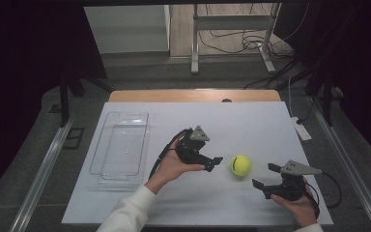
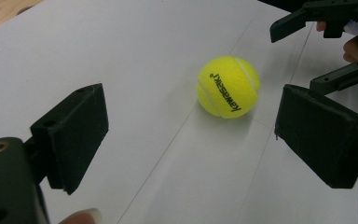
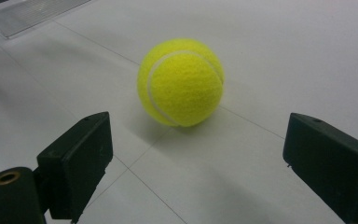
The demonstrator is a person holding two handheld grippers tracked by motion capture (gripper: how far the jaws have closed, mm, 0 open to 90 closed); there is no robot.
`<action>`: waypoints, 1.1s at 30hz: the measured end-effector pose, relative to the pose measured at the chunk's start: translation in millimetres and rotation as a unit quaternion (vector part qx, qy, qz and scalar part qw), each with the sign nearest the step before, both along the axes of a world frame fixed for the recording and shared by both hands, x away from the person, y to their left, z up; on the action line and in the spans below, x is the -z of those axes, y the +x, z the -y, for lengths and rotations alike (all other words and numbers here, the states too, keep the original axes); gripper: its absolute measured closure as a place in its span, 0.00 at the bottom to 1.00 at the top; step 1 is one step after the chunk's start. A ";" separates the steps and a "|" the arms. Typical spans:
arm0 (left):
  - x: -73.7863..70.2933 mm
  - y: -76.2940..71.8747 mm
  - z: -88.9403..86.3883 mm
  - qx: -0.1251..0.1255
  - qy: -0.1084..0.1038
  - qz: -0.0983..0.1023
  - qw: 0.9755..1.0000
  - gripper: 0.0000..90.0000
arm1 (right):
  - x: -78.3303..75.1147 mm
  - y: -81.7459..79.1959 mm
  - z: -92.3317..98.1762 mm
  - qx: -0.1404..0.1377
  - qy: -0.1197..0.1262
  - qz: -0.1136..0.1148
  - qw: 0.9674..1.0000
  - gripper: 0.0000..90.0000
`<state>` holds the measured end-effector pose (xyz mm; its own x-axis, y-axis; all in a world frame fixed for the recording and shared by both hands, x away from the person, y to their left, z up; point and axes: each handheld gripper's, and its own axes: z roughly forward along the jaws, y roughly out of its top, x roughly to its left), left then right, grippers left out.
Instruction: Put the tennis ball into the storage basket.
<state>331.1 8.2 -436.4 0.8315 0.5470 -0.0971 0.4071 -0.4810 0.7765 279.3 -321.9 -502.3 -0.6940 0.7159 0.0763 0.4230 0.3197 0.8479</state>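
Observation:
A yellow tennis ball (image 1: 240, 165) lies on the white table sheet (image 1: 251, 125), between my two grippers. My left gripper (image 1: 214, 164) is just left of it, open, with its jaws pointing at the ball and a small gap left. My right gripper (image 1: 265, 176) sits to the ball's right and a little nearer, open too. In the left gripper view the ball (image 2: 228, 87) lies beyond the wide-apart jaws of the left gripper (image 2: 191, 126), with the right gripper (image 2: 307, 53) behind it. In the right gripper view the ball (image 3: 181, 82) rests just ahead of the right gripper (image 3: 198, 140).
A clear plastic tray (image 1: 145, 145) stands on the left of the sheet; its corner (image 3: 32, 11) shows in the right gripper view. A white power strip (image 1: 302, 129) lies off the sheet's right edge. A metal stand (image 1: 232, 21) and cables are beyond the table.

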 end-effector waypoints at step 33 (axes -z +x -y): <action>8.5 14.2 26.2 0.020 0.018 -0.023 0.999 0.11 | 0.4 0.4 0.5 0.000 0.003 0.001 1.000 0.09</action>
<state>345.3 -18.0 -444.9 0.8479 0.5171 -0.1169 0.4221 -0.5250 0.7391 279.7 -322.5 -502.6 -0.6948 0.7148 0.0797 0.4216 0.3149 0.8504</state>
